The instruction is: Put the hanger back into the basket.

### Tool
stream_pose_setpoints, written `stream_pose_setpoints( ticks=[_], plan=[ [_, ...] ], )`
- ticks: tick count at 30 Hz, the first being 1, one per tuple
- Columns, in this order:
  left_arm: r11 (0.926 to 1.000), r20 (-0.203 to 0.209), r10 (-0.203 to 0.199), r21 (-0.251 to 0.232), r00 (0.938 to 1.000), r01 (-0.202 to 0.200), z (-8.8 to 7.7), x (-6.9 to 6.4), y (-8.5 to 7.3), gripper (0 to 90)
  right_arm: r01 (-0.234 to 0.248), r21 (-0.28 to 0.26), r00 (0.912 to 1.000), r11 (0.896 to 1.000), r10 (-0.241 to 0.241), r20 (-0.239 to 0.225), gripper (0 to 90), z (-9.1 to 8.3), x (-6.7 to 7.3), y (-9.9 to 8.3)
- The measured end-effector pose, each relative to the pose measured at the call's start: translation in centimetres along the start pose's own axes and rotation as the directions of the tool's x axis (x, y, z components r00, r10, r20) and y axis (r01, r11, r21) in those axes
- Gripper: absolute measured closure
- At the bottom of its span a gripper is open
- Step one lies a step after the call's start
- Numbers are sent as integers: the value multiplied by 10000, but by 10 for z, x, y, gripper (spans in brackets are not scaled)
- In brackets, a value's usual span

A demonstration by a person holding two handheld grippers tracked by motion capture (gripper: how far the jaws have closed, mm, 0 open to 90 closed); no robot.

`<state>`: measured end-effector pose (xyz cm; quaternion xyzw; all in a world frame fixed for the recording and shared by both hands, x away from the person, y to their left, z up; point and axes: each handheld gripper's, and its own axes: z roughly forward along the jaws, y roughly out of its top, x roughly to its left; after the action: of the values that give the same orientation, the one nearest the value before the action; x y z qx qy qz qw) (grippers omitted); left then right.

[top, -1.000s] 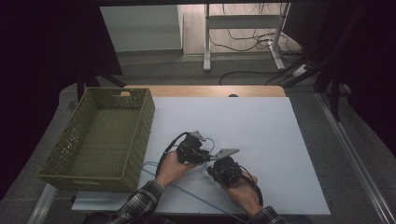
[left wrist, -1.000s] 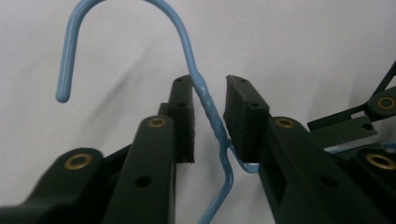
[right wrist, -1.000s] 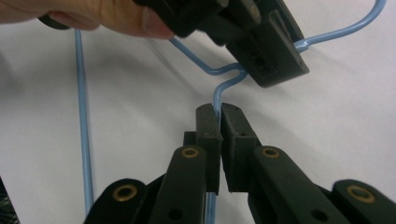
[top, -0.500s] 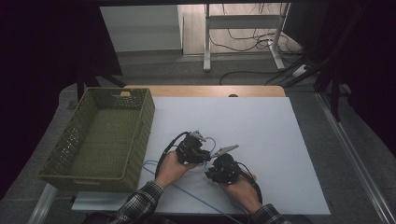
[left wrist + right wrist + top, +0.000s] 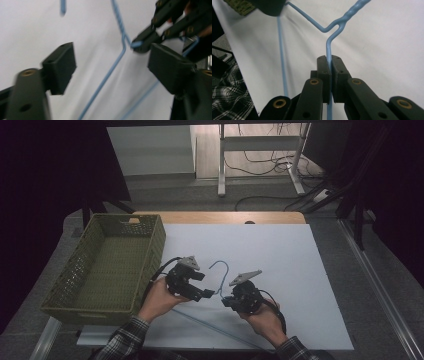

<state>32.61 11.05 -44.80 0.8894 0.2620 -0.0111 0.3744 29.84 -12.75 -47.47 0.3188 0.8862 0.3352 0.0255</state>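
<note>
Since a second ago both grippers have lifted apart; right gripper [image 5: 329,62] pinches the thin blue wire hanger [image 5: 329,47] just below its twisted neck; left gripper [image 5: 110,65] gapes wide around the wire.

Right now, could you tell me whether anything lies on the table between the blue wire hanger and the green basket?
Nothing loose lies there. The blue wire hanger is held by the right tool. Between it and the green basket to its left are the open left tool and its hand; the rest is bare white table.

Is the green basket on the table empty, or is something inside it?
Empty. In the high view the green basket shows only its bare woven floor; the blue wire hanger is outside, on the white table.
</note>
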Motion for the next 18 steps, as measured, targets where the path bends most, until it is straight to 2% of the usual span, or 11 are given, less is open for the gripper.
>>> stream_pose_setpoints(
  ticks=[2, 5, 9, 10, 13, 14, 15, 16, 17, 18],
  plan=[
    [9995, -116, 229, 197, 9997, -227, -5, 1, -2, 243, 253, -124, 9997, 9996, -254, -31, 867, -6, 0, 2],
    [9965, 27, 552, 634, 9985, -553, -4, 2, 0, 326, 542, -284, 9985, 9981, -544, -67, 868, -14, -1, 5],
    [9905, 664, 822, 1051, 9944, -889, 2, 6, 7, 478, 757, -437, 9968, 9962, -767, -223, 868, -23, -1, 9],
    [9895, 691, 886, 1085, 9937, -957, 4, 6, 9, 489, 837, -452, 9961, 9955, -849, -255, 868, -24, -1, 9],
    [9827, 1256, 1112, 1341, 9858, -1279, 10, 3, 15, 577, 1081, -396, 9937, 9934, -1092, -267, 867, -27, 1, 10],
    [9827, 1256, 1112, 1341, 9858, -1279, 10, 3, 15, 602, 1081, -396, 9937, 9934, -1092, -267, 867, -27, 1, 10],
    [9777, 1354, 1237, 1527, 9830, -1441, 12, 2, 18, 634, 1228, -316, 9919, 9919, -1237, -294, 867, -28, 0, 10],
    [9688, 1564, 1405, 1820, 9777, -1683, 14, -1, 20, 647, 1349, -300, 9903, 9904, -1358, -283, 867, -29, 0, 10],
    [9687, 1605, 1344, 1865, 9778, -1638, 15, -3, 21, 675, 1437, -279, 9891, 9892, -1445, -274, 867, -29, 0, 10],
    [9595, 1617, 1554, 2098, 9745, -1878, 15, -3, 22, 704, 1523, -244, 9878, 9880, -1530, -280, 867, -29, 0, 10]
  ],
)
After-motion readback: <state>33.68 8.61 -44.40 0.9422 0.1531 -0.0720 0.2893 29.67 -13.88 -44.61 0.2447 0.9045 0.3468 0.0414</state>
